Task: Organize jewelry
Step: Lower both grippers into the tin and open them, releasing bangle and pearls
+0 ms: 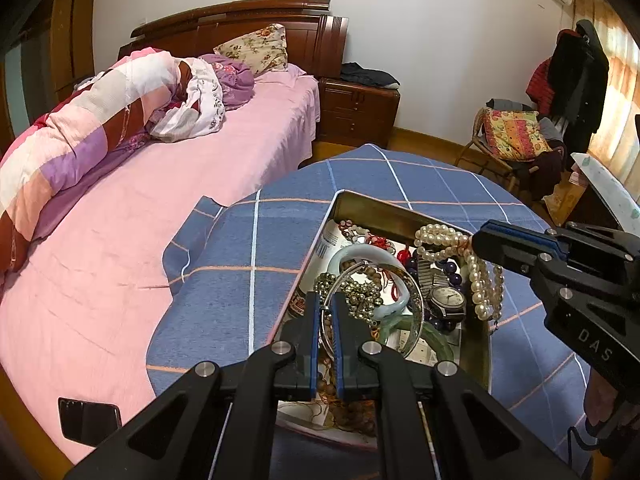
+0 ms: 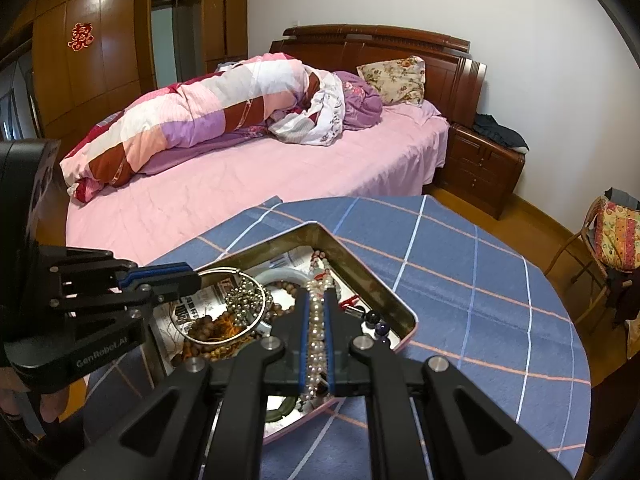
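A metal tin (image 1: 376, 212) full of jewelry sits on the round table with the blue checked cloth (image 1: 256, 280). My left gripper (image 1: 327, 300) is shut on a thin silver bangle (image 1: 416, 300) and holds it over the tin; it also shows in the right wrist view (image 2: 192, 280), with the bangle (image 2: 262, 308). My right gripper (image 2: 316, 300) is shut on a white pearl necklace (image 2: 316, 332); in the left wrist view the pearls (image 1: 476, 276) hang from it (image 1: 478, 240). In the tin lie a pale jade bangle (image 1: 352, 252), a wristwatch (image 1: 446, 300), wooden beads (image 2: 208, 326) and dark beads (image 2: 378, 318).
A bed with a pink sheet (image 1: 140, 200) and rolled quilt stands left of the table. A dark phone (image 1: 88, 418) lies at the bed's near edge. A wooden nightstand (image 1: 356, 108) and a chair with cushions (image 1: 516, 136) stand beyond.
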